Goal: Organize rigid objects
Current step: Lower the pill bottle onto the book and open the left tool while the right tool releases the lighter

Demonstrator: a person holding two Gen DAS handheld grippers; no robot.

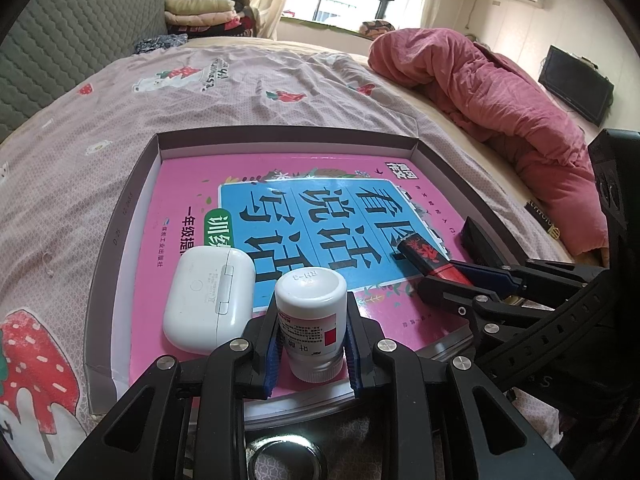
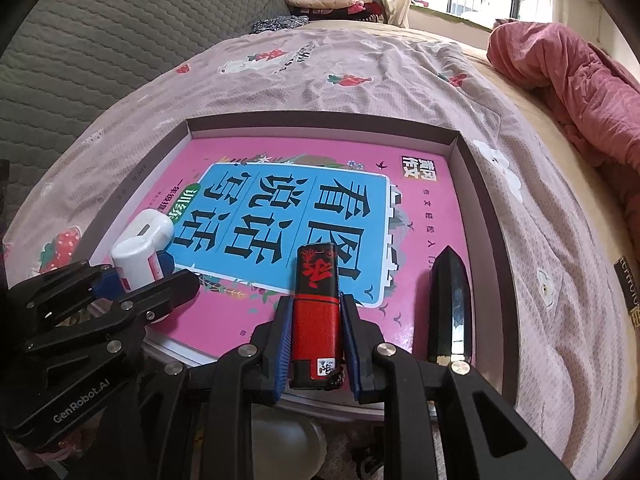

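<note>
A shallow cardboard box lid [image 1: 132, 184] [image 2: 484, 184] lies on the bed with a pink book [image 1: 192, 184] [image 2: 224, 160] inside it. My left gripper [image 1: 311, 344] [image 2: 138, 270] is shut on a white pill bottle [image 1: 311, 312] [image 2: 134, 262], held over the book's near edge. Beside the bottle a white earbud case [image 1: 208, 302] [image 2: 154, 226] rests on the book. My right gripper [image 2: 316, 340] [image 1: 448, 276] is shut on a red and black lighter [image 2: 317, 312] [image 1: 424, 258]. A dark pointed crystal [image 2: 450, 304] [image 1: 480, 244] lies at the book's right side.
The bed sheet [image 1: 240, 88] has a strawberry print. A crumpled pink quilt [image 1: 500, 100] [image 2: 572, 68] lies to the right. A grey quilted headboard [image 1: 72, 40] stands at the left, folded clothes [image 1: 204, 16] at the back, and a television [image 1: 576, 84] by the far wall.
</note>
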